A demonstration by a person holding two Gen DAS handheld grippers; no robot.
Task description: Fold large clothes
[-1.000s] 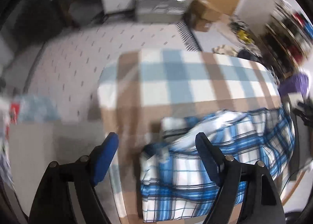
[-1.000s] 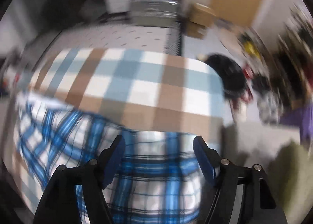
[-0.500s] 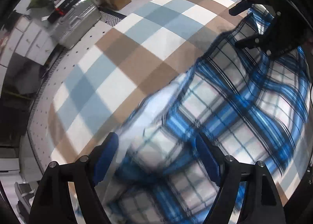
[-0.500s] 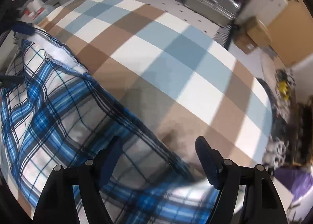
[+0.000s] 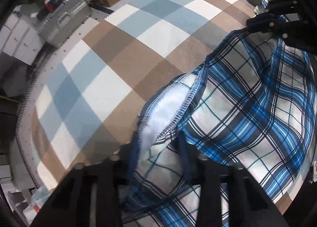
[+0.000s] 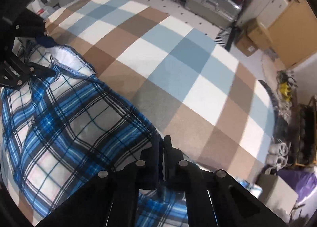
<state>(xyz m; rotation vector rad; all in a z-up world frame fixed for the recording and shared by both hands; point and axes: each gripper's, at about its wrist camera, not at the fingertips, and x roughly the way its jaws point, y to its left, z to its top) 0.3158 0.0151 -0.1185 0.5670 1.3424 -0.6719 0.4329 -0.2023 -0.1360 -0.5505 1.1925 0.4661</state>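
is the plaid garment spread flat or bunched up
Bunched, not flat: the blue plaid garment ripples in loose waves, its white inside showing at an edge, pinched by the left gripper and right gripper.

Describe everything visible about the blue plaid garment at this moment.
The blue plaid garment is woven-looking cloth in blue, white and black checks, with a paler inner face and overlock-stitched edges. It lies rumpled and partly lifted over a brown, blue and white checked blanket. The right gripper is shut on its edge; the left gripper is pinching another edge, with fabric bunched between its fingers.
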